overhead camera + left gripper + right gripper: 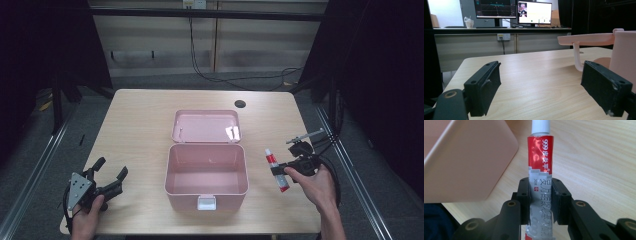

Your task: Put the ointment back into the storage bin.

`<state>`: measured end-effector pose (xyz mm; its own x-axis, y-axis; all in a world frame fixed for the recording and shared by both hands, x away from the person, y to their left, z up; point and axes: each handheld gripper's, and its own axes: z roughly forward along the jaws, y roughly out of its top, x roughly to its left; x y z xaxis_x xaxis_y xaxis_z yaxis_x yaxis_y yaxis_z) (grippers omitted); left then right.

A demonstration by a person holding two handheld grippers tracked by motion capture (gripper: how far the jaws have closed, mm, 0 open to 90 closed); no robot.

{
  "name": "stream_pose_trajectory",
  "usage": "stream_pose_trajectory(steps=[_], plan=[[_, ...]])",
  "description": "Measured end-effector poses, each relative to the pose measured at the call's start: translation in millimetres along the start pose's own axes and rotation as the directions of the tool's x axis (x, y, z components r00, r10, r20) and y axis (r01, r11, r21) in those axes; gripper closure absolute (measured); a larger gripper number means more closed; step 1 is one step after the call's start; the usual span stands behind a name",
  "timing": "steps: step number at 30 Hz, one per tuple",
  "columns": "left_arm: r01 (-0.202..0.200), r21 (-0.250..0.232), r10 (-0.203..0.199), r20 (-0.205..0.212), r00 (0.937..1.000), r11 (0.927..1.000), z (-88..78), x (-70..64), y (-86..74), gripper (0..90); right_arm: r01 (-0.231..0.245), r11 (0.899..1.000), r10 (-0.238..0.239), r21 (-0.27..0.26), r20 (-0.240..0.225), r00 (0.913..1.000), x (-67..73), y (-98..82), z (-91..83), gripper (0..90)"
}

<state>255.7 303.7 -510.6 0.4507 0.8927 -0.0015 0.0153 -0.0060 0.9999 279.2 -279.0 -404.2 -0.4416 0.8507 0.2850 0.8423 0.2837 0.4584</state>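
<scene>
The lower end of a red-and-silver ointment tube (540,182) disappears between the jaws of the right gripper (280,170), which clamp its silver half; its white cap is cut off at the top of the right gripper view. In the high view the tube hangs just right of an open pink storage box (206,197), near the wooden table (140,115)'s right edge. The box stands empty, its lid (206,126) thrown back flat behind it. The left gripper (111,176) rests near the front left corner, jaws spread wide with nothing between them, broad bare tabletop ahead; part of the box wall crowds the right of its view
</scene>
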Motion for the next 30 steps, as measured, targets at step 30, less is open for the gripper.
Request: stream_pose_trajectory(steps=[30], plan=[[0.006,0.0,-0.006,0.0,1.0,1.0,0.0,-0.4,-0.1,15.7,0.031,0.982,-0.042,-0.185,-0.059,0.9974,16.1,23.3,-42.2,71.5]])
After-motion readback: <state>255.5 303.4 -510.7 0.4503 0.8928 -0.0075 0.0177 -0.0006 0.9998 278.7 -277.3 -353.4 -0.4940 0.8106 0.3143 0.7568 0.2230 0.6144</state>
